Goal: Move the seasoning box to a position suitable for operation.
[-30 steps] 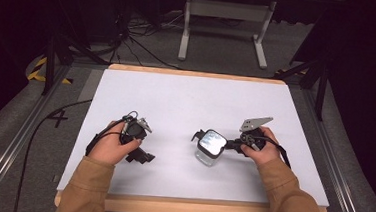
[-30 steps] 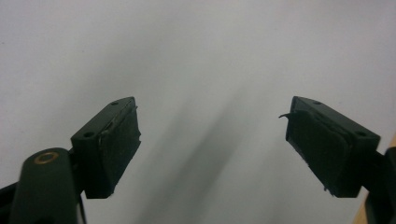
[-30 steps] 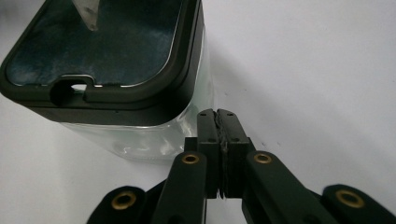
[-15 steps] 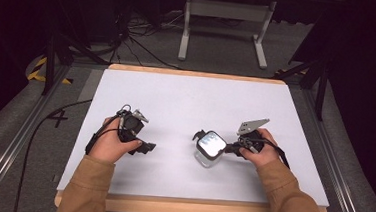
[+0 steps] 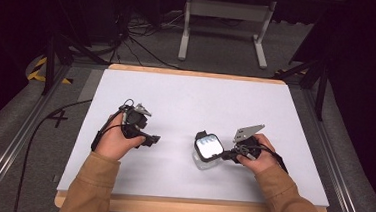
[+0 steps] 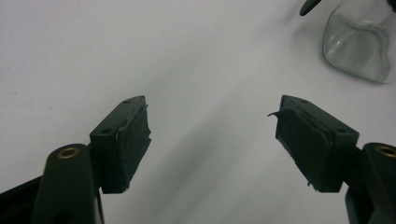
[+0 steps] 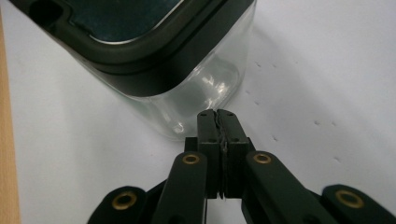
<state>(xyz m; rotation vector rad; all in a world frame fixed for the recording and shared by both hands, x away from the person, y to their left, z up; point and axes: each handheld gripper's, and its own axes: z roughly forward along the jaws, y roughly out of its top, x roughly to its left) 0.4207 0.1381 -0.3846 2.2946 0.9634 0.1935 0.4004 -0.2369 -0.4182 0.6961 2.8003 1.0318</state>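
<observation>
Right tongs [image 7: 218, 116] closed against jar [image 7: 196, 88]

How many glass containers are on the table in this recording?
1. The clear glass container with a dark lid stands near the front of the white table, just ahead of the shut right gripper. Nothing on the table could hide another.

Both forearms wear tan sleeves [image 5: 95, 189], loose at the cuffs. The left gripper [image 5: 151, 140] and the right gripper [image 5: 225, 155] are black, each with two flat black jaws faced with dark pads [image 6: 133, 135] that are frayed at the edges. Brass-coloured rivets [image 7: 191, 159] mark the jaw links. A grey three-cornered plate [image 5: 248, 132] tops the right gripper, and a black cable [image 5: 49, 121] trails from the left one.
</observation>
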